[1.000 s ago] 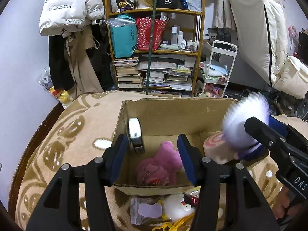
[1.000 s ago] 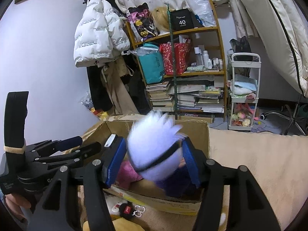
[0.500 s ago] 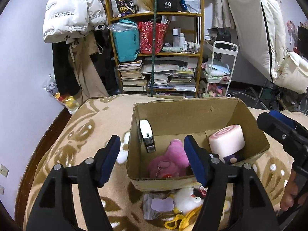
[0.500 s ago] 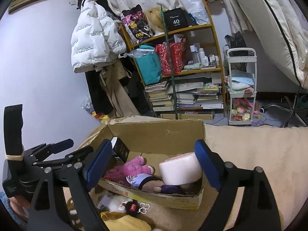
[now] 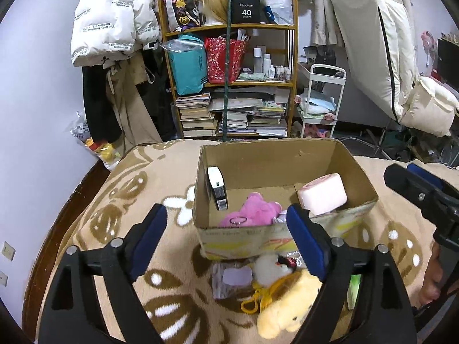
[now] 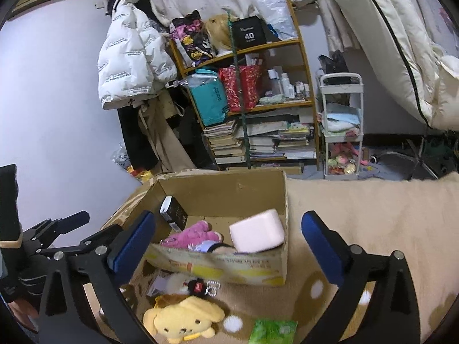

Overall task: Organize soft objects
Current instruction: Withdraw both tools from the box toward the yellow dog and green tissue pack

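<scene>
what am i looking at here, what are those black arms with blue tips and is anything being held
No robot: a person holds hand tongs, one per hand, each with a camera looking along its blue pads. One picture is from the left tongs, the other from the right tongs. Both are opening and hold nothing. On the blanket stands a box with a pink plush and pink roll inside. A yellow plush lies in front.

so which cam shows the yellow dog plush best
The right wrist view: the yellow dog plush lies face up on the blanket in front of the cardboard box, its face and ears fully in sight. In the left wrist view the same plush is partly hidden behind a finger of the left gripper.
</scene>
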### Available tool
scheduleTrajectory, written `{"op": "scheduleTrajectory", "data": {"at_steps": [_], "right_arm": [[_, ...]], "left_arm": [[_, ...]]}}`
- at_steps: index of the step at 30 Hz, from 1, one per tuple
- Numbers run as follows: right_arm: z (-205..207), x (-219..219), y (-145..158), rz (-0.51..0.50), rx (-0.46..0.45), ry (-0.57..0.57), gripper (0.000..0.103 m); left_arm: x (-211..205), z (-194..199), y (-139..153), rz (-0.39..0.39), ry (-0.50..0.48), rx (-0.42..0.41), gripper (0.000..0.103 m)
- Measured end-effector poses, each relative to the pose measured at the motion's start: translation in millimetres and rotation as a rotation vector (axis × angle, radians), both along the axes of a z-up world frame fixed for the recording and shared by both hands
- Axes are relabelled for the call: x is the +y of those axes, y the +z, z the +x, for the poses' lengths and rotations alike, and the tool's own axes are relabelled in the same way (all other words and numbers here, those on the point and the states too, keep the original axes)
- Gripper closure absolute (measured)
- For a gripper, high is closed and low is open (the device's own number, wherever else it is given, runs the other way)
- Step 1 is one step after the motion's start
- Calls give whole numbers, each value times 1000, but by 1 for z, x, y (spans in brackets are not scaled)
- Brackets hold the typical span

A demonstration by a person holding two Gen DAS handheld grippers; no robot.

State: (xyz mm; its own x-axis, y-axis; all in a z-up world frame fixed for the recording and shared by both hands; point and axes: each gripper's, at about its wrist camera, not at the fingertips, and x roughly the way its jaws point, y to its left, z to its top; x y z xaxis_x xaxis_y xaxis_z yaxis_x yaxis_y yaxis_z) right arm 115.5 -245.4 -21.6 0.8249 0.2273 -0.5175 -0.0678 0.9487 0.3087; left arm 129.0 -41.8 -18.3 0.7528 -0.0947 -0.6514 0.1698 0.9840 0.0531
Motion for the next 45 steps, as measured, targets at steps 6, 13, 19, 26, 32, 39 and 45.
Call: {"op": "scheduleTrajectory", "data": {"at_steps": [6,13,19,26,32,39,45], "right_arm": [[-20,4,3,-43,26,-22,0],[-38,7,4,-94,59,-43,0],[-48,12,3,-124,80,-37,0],[-57,16,-2,-183,106,-35,0],[-53,14,-8,-154,148,-26,0],[-41,12,-24,-130,224,-43,0],[-31,2,-37,-90,276,-76,0]], "left_arm": [[2,-18,8,0,6,-9,11],[5,-38,4,18,-9,18,6],[6,-49,-2,14,-11,53,6],[2,-51,-15,25,-35,129,6],[0,-45,-27,17,-40,166,6],[-4,-34,-41,-10,-32,205,6],[-14,-26,-53,16,-53,175,6]]}}
